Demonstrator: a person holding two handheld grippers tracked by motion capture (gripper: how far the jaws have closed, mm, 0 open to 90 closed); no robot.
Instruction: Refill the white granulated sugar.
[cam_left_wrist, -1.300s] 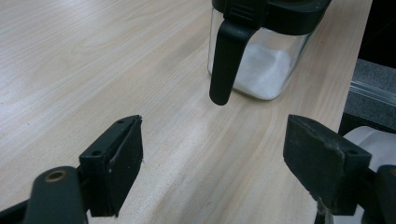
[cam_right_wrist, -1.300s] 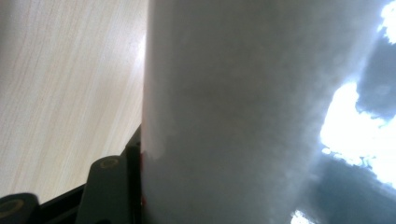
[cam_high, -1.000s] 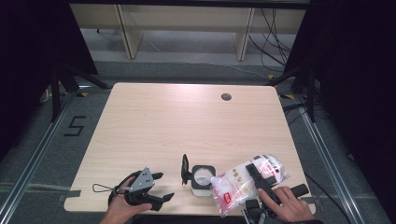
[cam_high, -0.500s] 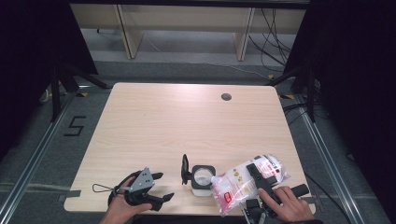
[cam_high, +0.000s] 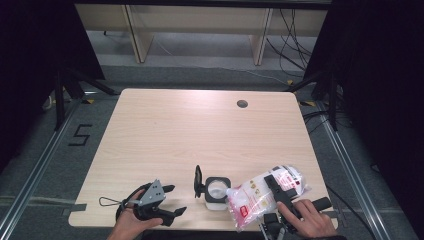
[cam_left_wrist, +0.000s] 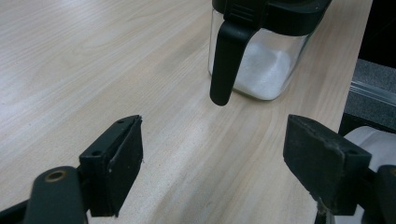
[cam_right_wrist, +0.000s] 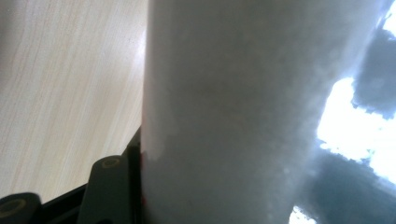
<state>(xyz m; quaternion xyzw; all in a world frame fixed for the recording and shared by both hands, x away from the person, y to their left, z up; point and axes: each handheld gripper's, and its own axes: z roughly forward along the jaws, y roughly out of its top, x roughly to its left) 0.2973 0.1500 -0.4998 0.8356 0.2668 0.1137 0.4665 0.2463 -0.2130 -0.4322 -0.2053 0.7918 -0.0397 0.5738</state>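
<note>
Left hand (cam_high: 131, 226): it is coming in from the near edge of the table (cam_high: 200, 130) at the left, wrapping around the left gripper.
Left gripper (cam_high: 170, 200): it is lying low near the table's near left corner, pointing right toward the jar; its grey plate is facing up and its cable is looping on the wood just to its left. In the left gripper view (cam_left_wrist: 212, 154) its jaws are standing wide apart with nothing between them but bare wood.
Jar (cam_high: 217, 189): it is standing upright close to the near edge, between the two grippers, with its dark lid (cam_high: 198, 181) hanging open on its left side. In the left gripper view the jar (cam_left_wrist: 261, 70) is sitting beyond the open jaws, showing white powder settled at its bottom behind clear walls, its black flap hanging down in front.
Bag (cam_high: 262, 195): a clear plastic bag of white powder with red print is being held tilted just right of the jar, its lower left corner reaching the jar's rim. In the right gripper view the bag (cam_right_wrist: 233, 112) is pressing close against the camera.
Right gripper (cam_high: 278, 189): its jaws are clamping the bag.
Right hand (cam_high: 307, 220): it is gripping the handle at the near right edge.
</note>
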